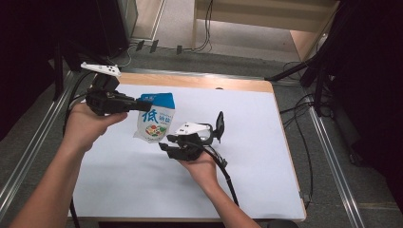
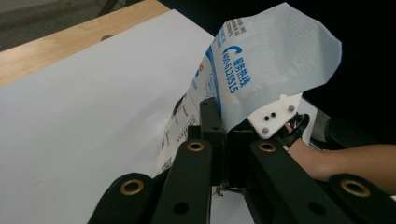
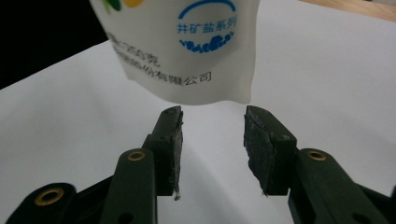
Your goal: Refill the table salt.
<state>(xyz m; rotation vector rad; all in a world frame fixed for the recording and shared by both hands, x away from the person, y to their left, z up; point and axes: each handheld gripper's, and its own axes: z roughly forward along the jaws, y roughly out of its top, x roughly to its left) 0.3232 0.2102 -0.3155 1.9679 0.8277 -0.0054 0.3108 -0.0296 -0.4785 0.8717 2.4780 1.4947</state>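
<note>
Left gripper (image 1: 142, 104) pinches salt bag (image 1: 155, 118); right gripper (image 3: 212, 123) gapes below it.

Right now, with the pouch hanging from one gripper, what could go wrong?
1. The left gripper pinches only the top edge of the salt pouch, which hangs above the white table; the thin film may slip out or tear.
2. The right gripper is open just below the pouch's bottom edge, not touching it; closing now would likely miss or catch only a corner.

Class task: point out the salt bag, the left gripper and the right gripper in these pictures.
salt bag (image 1: 154, 118), high view, printed front.
left gripper (image 1: 142, 104), high view, tips clamped on the bag's top.
right gripper (image 3: 212, 126), right gripper view, gap between its open tips.
</note>
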